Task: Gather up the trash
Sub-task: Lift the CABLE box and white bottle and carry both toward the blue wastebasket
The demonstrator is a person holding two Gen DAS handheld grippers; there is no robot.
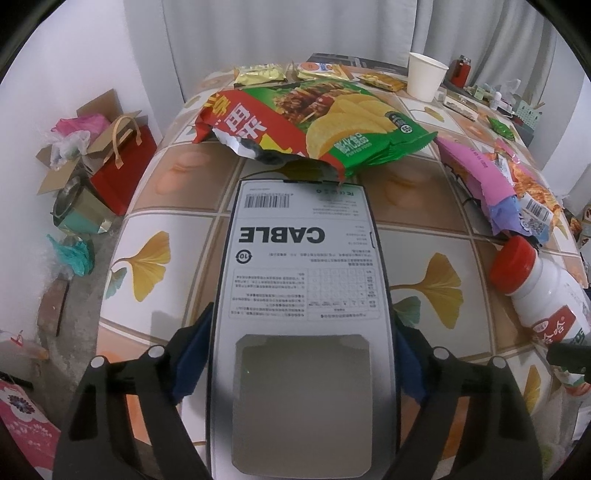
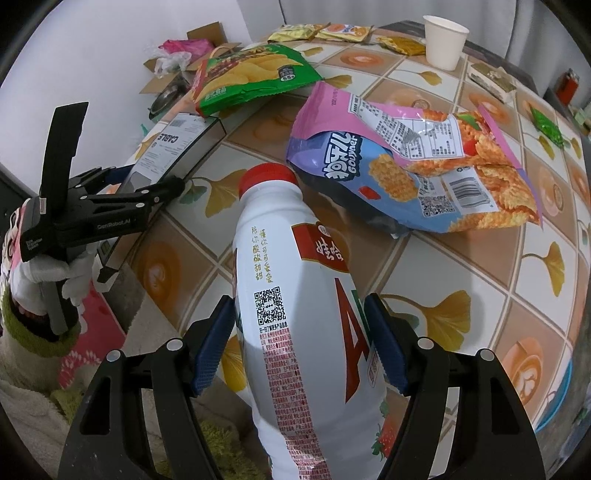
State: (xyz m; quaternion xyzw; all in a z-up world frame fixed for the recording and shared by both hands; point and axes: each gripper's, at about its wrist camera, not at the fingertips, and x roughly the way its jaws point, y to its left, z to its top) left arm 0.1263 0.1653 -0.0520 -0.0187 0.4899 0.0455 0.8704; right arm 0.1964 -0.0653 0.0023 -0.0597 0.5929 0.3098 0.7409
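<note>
- The left tongs are clenched on a flat white cardboard box printed "CABLE", their blue pads pressed against its two long edges at the bottom of the left wrist view.
- The box's long axis runs straight away from the camera, up the middle of the frame; its far end reaches just under the torn mouth of a green and red potato-chip bag lying on the tabletop, which wears a tiled ginkgo-leaf cloth.
- The right tongs grasp a white plastic drink bottle with a red cap, blue pads on either side of its body.
- The bottle's long axis points up the frame, tilted slightly left, cap end away from the camera; the cap sits near a crumpled pink and blue snack bag at centre right.
- In the right wrist view the left tongs show at the left edge, held in a white-gloved hand, the box slanting up toward the chip bag.
- A white paper cup stands upright at the upper right, with small yellow wrappers to its left.
- Off the tabletop, upper left of the left wrist view, a red gift bag stands on the floor.
</note>
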